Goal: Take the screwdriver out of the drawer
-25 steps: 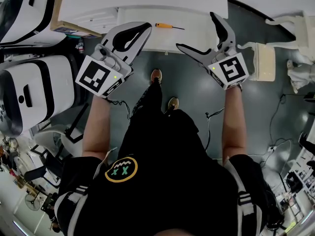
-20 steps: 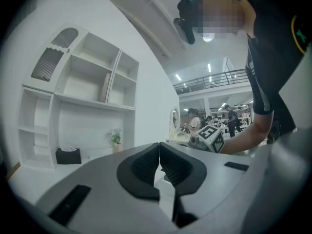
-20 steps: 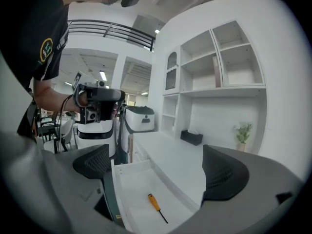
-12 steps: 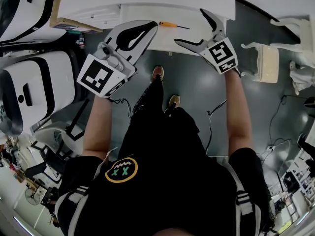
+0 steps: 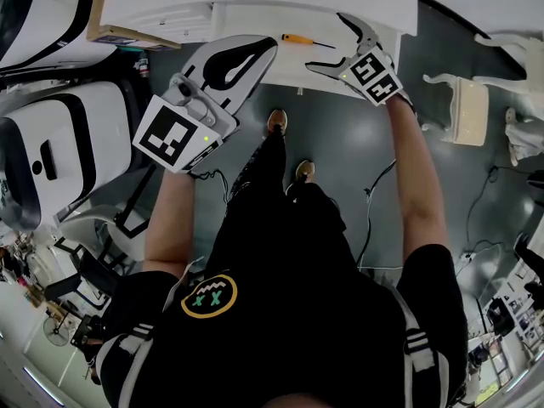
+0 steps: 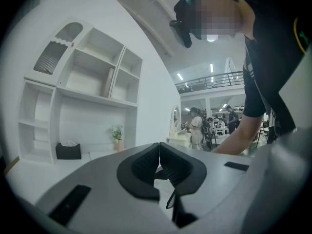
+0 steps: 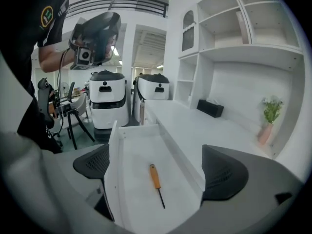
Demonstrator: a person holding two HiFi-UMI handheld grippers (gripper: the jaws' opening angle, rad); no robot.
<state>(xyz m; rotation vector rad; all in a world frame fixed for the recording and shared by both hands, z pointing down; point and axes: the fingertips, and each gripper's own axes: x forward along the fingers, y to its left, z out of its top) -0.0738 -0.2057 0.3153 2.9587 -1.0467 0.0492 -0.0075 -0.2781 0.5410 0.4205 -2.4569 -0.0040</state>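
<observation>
The right gripper point(image 7: 148, 165) is held with its jaws spread wide and nothing pinched. Their black pads point(image 7: 92, 163) are dimpled like mesh and set in smooth grey shells. Between them the screwdriver point(image 7: 157, 185) is seen lying flat on the floor of the open drawer point(image 7: 113, 155), touched by neither jaw. Its handle is orange and rounded, its shaft thin and dark; the form of the tip is too small to be made out. The drawer is a shallow white tray with low straight walls, pulled out from a white bench point(image 7: 195, 126) with a smooth matt top. A black tissue box point(image 7: 210, 107) and a small potted plant point(image 7: 269, 112) are stood at the back of the bench, under white shelving point(image 7: 229, 38). The left gripper point(image 6: 159, 152) is held up at the left, its ribbed black jaws pressed together on nothing. The near end of the drawer is cut off by the right gripper's grey body.
</observation>
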